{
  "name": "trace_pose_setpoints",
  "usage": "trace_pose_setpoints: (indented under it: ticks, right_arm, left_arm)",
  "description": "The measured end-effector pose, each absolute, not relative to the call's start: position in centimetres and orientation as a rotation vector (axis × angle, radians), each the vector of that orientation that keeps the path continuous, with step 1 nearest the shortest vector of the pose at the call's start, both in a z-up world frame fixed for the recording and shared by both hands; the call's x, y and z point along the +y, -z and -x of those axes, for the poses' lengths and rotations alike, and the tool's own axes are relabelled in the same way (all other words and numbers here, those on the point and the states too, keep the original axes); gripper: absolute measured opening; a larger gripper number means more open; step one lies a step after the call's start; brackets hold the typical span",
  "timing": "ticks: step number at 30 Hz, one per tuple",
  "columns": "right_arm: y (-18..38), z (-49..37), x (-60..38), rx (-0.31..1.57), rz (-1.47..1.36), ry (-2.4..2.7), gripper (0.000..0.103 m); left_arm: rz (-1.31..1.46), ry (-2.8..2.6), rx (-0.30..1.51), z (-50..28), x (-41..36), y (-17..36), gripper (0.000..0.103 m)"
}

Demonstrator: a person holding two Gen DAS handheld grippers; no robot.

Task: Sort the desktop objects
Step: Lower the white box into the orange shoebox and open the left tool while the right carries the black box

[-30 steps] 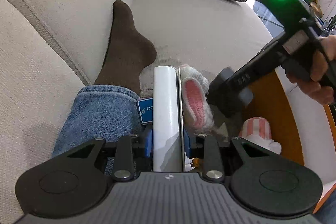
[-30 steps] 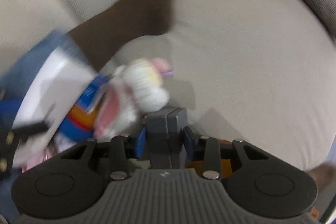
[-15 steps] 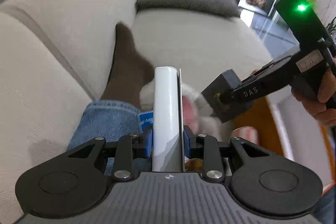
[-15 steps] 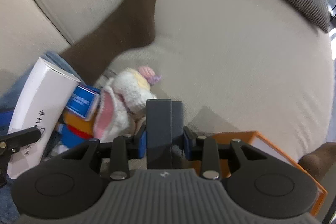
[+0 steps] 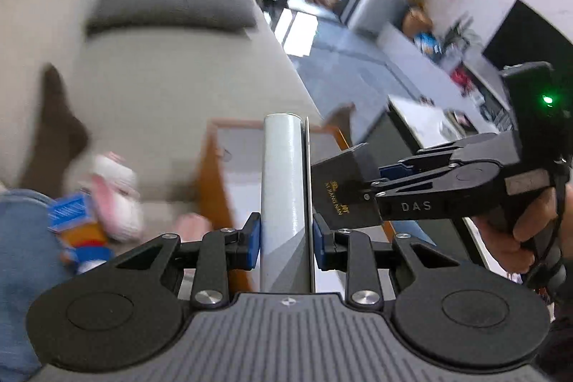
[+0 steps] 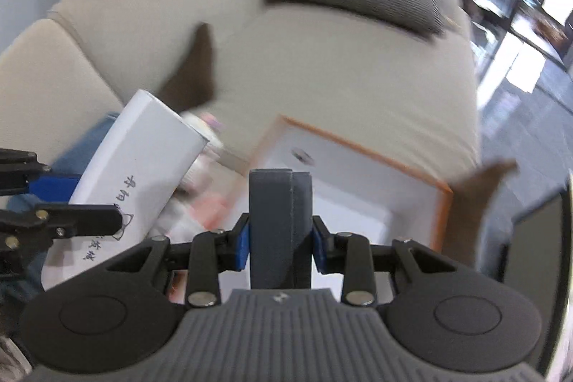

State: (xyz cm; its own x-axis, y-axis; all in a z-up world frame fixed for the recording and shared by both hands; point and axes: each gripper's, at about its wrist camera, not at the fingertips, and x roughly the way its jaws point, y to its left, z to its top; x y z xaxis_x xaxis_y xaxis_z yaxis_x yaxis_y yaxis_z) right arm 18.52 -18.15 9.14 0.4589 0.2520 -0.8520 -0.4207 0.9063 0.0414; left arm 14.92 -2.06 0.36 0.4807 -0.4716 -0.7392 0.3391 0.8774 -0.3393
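between the blue pads of the left gripper [image 5: 286, 235] a white box [image 5: 284, 199] stands clamped, jutting forward. beside it the right gripper [image 6: 280, 238] is closed tight on a dark grey box [image 6: 279, 224], above an orange-rimmed tray [image 6: 358, 145] on the beige sofa [image 6: 322, 67].

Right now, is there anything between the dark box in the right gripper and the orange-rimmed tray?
Nothing visible blocks it. The right gripper holds the dark box above the near part of the orange-rimmed tray, whose white inside looks bare ahead. The white box in the left gripper stays off to the left.
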Motion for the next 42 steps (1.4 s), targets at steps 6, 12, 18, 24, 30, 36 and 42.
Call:
trace_pose_setpoints:
  ticks: [6,12,18,24,30,36,42]
  right_arm:
    - [-3.4,-18.9,-23.4,1.105,0.087,-0.333,0.036]
    - [-0.1,-19.3,-23.9,1.144,0.047,-0.377,0.035]
    - [3.3,-19.7,-23.6,1.170,0.037,-0.399,0.035]
    - [4.3,-19.5,-22.8,1.174,0.085,-0.378,0.035]
    - [4.3,-19.3,-22.7,1.179,0.089,-0.368,0.035]
    - [3.8,-19.0,-22.6,1.177,0.054,-0.389,0.036]
    - [3.4,-18.9,-21.9,1.166,0.039,-0.407,0.036]
  left_arm:
    - [0.066,0.445,1.135,-17.3,-7.8,6.0,0.033]
    - [-0.003,0.411,1.221,-17.9,-10.2,9.4,0.033]
    - [-0.060,0.392,1.240,-16.7,-11.2,10.4,0.033]
    - [-0.140,0.419,1.311,-16.5,-12.3,11.7,0.033]
    - [-0.190,0.424,1.252,-15.1,-12.0,10.3,0.036]
    - [-0.334,0.374,1.149,-13.9,-12.9,8.5,0.036]
    - [-0.343,0.319,1.115,-14.6,-12.6,8.0,0.036]
